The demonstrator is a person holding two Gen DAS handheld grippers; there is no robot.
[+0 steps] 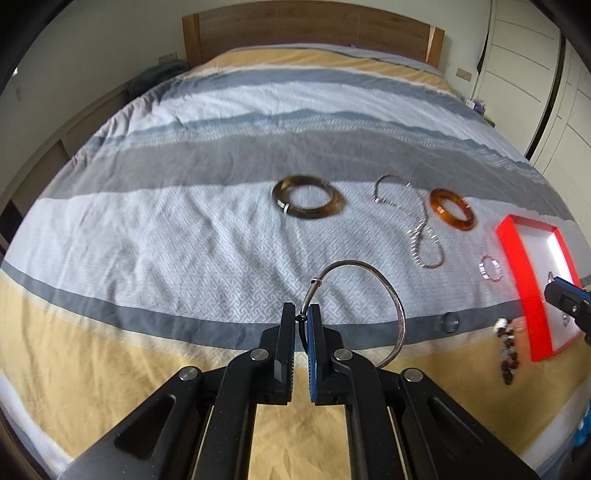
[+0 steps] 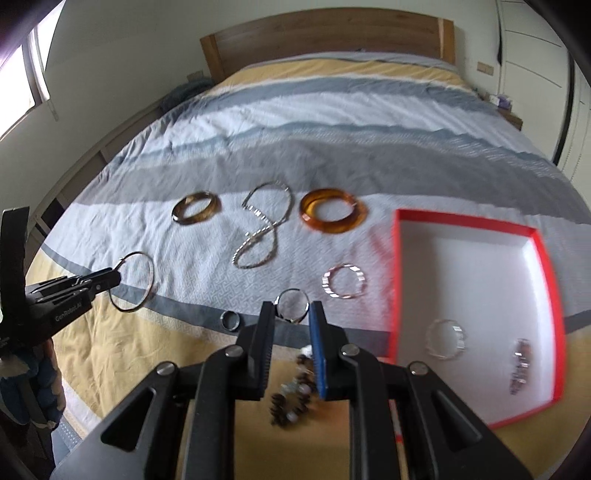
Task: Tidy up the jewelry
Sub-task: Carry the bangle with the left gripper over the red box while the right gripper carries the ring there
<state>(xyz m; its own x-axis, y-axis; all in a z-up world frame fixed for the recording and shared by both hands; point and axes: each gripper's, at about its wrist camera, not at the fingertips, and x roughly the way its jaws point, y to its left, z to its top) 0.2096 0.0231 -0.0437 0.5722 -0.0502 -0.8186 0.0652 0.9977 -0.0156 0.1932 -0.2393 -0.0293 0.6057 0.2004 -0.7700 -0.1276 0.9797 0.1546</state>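
My left gripper is shut on a thin silver hoop bangle and holds it above the bedspread; the hoop also shows in the right wrist view. My right gripper holds a small silver ring between its fingertips, left of the red tray. On the bed lie a dark brown bangle, a silver chain, an amber bangle, a pink bracelet, a small band ring and a dark beaded bracelet. The tray holds a silver bracelet and a beaded piece.
Everything lies on a striped bedspread on a bed with a wooden headboard. White wardrobe doors stand to the right, a window to the left.
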